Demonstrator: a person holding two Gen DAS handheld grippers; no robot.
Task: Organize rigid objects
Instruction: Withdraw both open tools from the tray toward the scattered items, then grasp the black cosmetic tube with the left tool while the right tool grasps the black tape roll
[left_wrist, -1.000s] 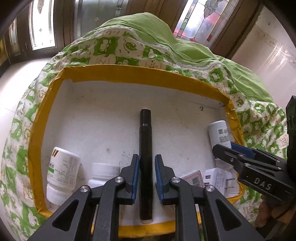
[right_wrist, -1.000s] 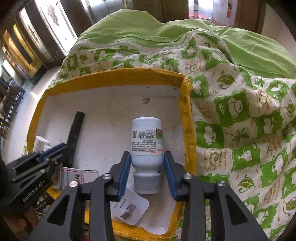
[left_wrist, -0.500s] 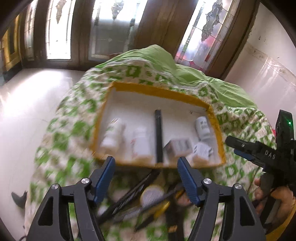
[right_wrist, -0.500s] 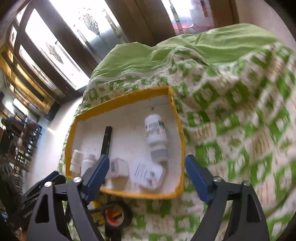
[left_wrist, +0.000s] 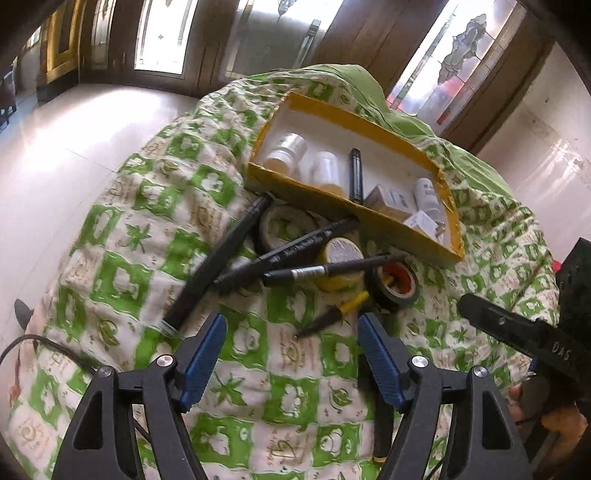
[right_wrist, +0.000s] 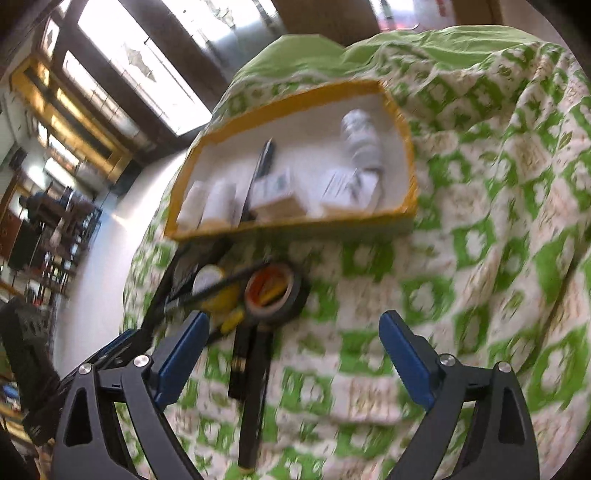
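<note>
The left hand-held gripper (left_wrist: 290, 363) tilts steeply downward, its jaws opening with nothing between them. The right hand-held gripper (right_wrist: 293, 360) does likewise, empty.

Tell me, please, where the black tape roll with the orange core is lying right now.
In the left wrist view, the black tape roll lies on the green patterned blanket, right of the yellow tape roll and just in front of the yellow-edged box.

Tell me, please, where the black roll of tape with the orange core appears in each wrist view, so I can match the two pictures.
Left wrist view: the black tape roll lies on the quilt right of centre, below the tray's near right corner.
Right wrist view: the black tape roll lies left of centre, below the tray's near wall.
Shared landmark: the yellow-rimmed tray, just beyond the roll in both.
</note>
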